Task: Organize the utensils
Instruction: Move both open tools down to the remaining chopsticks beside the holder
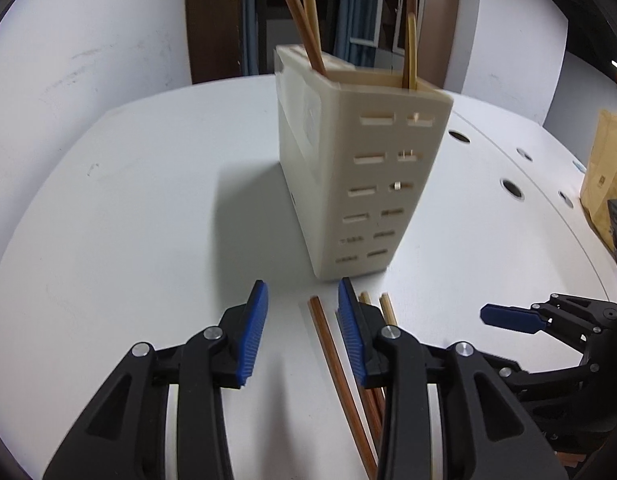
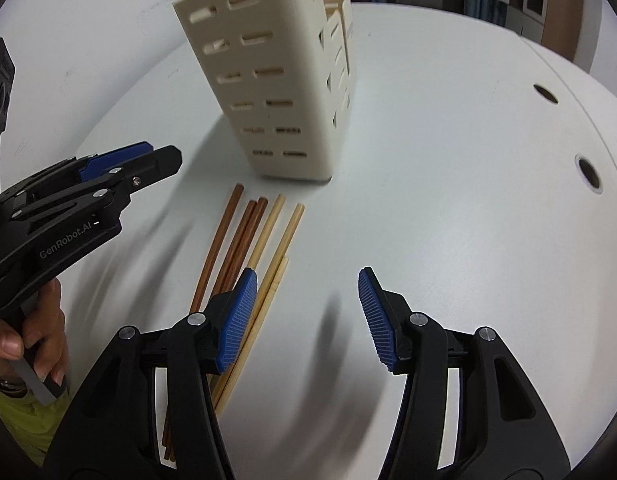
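A few chopsticks already stand in the cream holder (image 1: 360, 168) at frame centre; six chopsticks (image 2: 244, 248) lie on the counter (image 2: 448, 200) (below it). Left gripper (image 1: 302, 334) and right gripper (image 2: 308, 316) hold nothing, jaws partly apart.

Six chopsticks (image 2: 244, 248) lie loose, perhaps three more stand in one holder (image 2: 284, 92).

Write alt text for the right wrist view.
The open right gripper hovers over a white table, empty, beside six loose chopsticks, brown and pale, lying before a cream slotted utensil holder. The left gripper, held in a hand, enters at left.
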Demonstrator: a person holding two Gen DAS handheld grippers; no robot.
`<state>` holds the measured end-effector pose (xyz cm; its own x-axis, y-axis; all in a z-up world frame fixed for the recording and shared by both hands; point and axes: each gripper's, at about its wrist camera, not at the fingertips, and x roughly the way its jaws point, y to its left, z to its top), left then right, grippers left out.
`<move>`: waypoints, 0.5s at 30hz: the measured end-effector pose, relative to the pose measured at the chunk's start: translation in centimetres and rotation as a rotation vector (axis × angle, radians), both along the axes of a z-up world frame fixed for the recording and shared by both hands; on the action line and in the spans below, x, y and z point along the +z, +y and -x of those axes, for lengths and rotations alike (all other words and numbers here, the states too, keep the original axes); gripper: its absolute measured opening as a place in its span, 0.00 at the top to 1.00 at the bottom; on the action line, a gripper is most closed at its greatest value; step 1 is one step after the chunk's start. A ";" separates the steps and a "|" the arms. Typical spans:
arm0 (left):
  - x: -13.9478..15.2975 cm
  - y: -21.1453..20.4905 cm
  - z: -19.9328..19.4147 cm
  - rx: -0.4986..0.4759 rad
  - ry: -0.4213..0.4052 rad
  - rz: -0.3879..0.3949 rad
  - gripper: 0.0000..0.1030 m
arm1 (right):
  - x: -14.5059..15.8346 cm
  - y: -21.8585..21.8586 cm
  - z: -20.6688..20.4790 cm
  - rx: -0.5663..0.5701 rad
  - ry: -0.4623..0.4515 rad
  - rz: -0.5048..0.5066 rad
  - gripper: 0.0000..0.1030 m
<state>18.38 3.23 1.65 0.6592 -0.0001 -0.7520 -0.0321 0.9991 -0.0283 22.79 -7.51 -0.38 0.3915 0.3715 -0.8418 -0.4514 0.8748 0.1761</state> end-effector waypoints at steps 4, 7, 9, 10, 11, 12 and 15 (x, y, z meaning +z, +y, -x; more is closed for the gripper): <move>-1.3 0.3 -0.9 -0.004 0.047 0.017 0.65 | -1.1 0.7 -0.3 0.001 0.033 0.023 0.51; -2.0 0.7 -1.1 -0.006 0.073 0.039 0.65 | -1.8 1.2 -0.6 0.002 0.046 0.034 0.51; -2.3 0.8 -1.2 -0.011 0.085 0.047 0.65 | -2.1 1.5 -0.6 0.003 0.057 0.046 0.51; -2.4 0.8 -1.3 -0.013 0.090 0.048 0.65 | -2.5 1.7 -0.7 0.003 0.064 0.050 0.51; -2.6 0.9 -1.3 -0.012 0.095 0.051 0.65 | -2.7 1.8 -0.8 0.003 0.068 0.053 0.51; -2.6 0.9 -1.3 -0.011 0.098 0.052 0.65 | -2.9 1.9 -0.8 0.001 0.069 0.060 0.51; -2.9 1.0 -1.4 -0.009 0.105 0.053 0.65 | -3.2 1.8 -0.9 -0.010 0.063 0.072 0.51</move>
<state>19.73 4.24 -1.26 0.5768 -0.0469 -0.8156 -0.0287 0.9966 -0.0777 23.69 -5.70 -3.56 0.3401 0.3058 -0.8893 -0.4329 0.8904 0.1407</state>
